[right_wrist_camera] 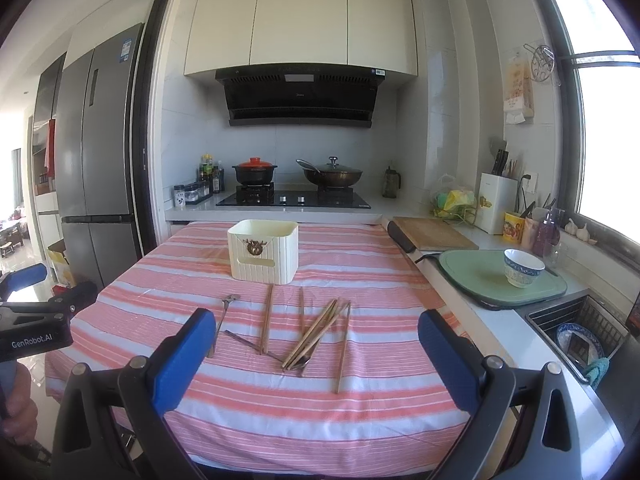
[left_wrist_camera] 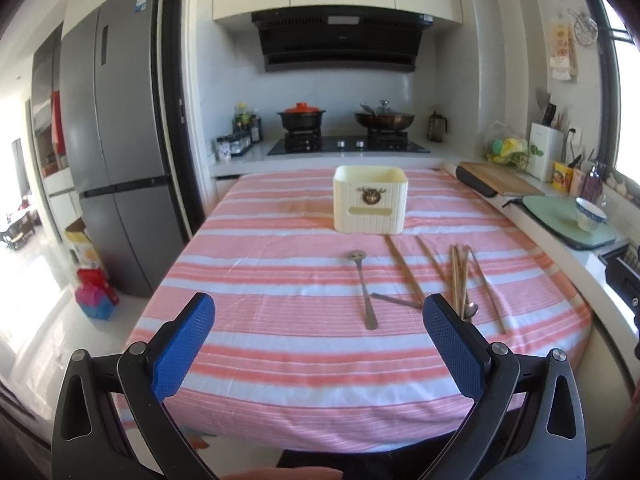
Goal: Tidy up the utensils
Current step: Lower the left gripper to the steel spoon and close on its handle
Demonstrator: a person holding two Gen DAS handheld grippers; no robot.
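A cream utensil holder stands upright at the far middle of the pink striped tablecloth. In front of it lie a metal spoon, a second spoon, and several wooden chopsticks, scattered and partly crossing. My left gripper is open and empty, above the table's near edge. My right gripper is open and empty, short of the utensils. The left gripper's body also shows at the left edge of the right wrist view.
A counter along the right holds a wooden cutting board, a green board with a blue-and-white bowl, and a sink. A stove with pots is behind the table. A grey fridge stands at the left.
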